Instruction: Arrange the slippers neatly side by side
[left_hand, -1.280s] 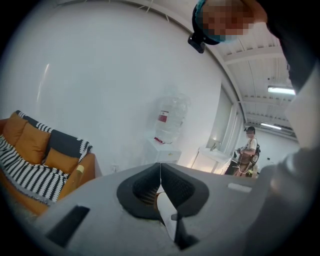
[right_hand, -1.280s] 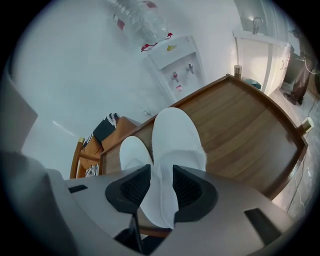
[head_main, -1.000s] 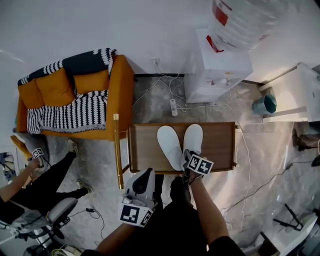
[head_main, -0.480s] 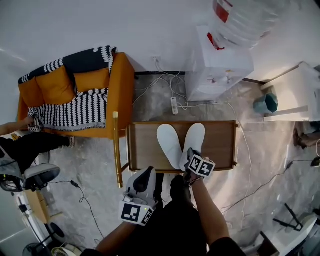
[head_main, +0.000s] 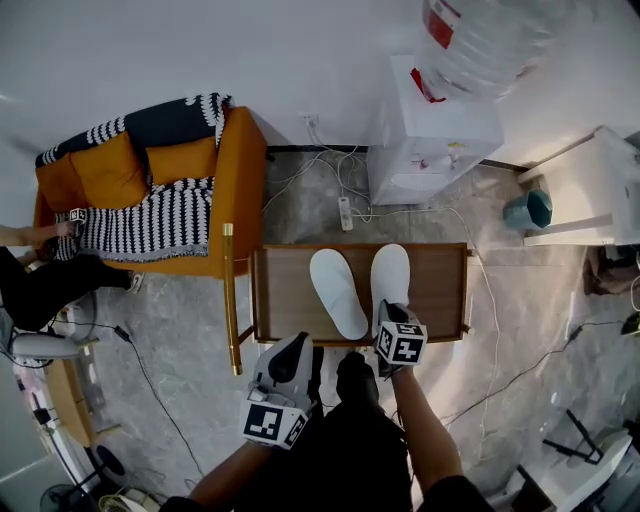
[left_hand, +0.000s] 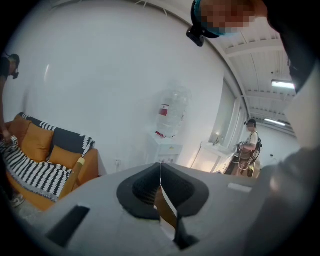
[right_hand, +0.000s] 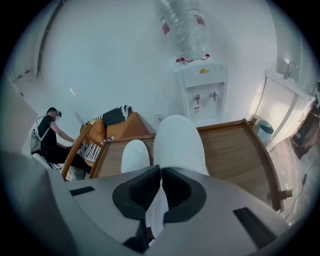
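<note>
White slipper (head_main: 390, 275) lies on the table (head_main: 450, 292) just beside its mate (head_main: 337, 292). Your right gripper (right_hand: 161, 172) is clamped on its heel edge, which the gripper's body hides in the head view. Your left gripper (left_hand: 160, 175) is clenched on nothing, off the table's near edge.

1. Left gripper (left_hand: 160, 182): jaws pressed together with nothing between them, forearm bent close to the body.
2. Right gripper (right_hand: 160, 176): jaws pinch the heel rim of the slipper (right_hand: 177, 142) ahead of them, arm extended.
</note>
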